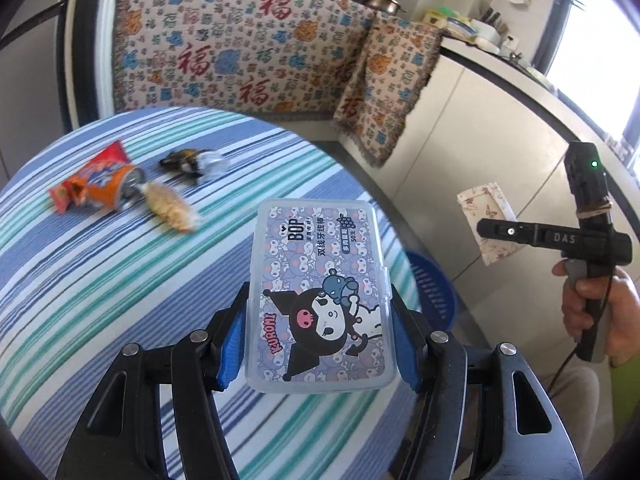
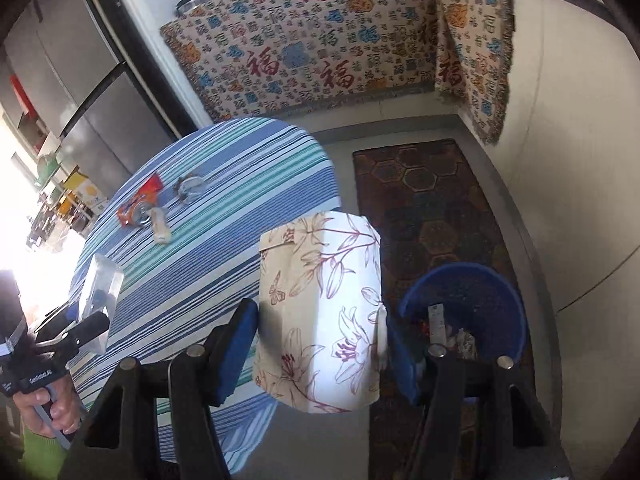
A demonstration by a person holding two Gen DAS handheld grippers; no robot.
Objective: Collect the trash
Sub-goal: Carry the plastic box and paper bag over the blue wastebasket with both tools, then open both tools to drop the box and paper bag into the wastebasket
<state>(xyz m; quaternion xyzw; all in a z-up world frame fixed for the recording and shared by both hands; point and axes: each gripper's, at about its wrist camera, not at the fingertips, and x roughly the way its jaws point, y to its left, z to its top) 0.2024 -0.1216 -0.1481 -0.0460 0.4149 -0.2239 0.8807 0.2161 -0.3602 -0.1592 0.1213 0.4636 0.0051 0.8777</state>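
The right gripper [image 2: 320, 344] clamped a floral paper box [image 2: 320, 312] at centre. At four o'clock sat a blue basket [image 2: 492, 304] on a patterned rug [image 2: 432, 200]. At ten o'clock, an orange wrapper [image 2: 140, 204] lay on the striped tablecloth [image 2: 224, 248]. At eight o'clock the left gripper [image 2: 92, 312] gripped a clear box [image 2: 100, 284].

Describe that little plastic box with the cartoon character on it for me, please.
The dental floss pick box is a flat, rounded rectangle of clear, frosted-looking plastic with a snap-shut lid that appears closed. Its purple label shows a black-hooded cartoon figure, the words KUROMI and BOP, and Chinese text. The left gripper holds it by its long sides between blue pads, lifted above the striped tablecloth near the table's edge, label facing up. Nothing else touches it.
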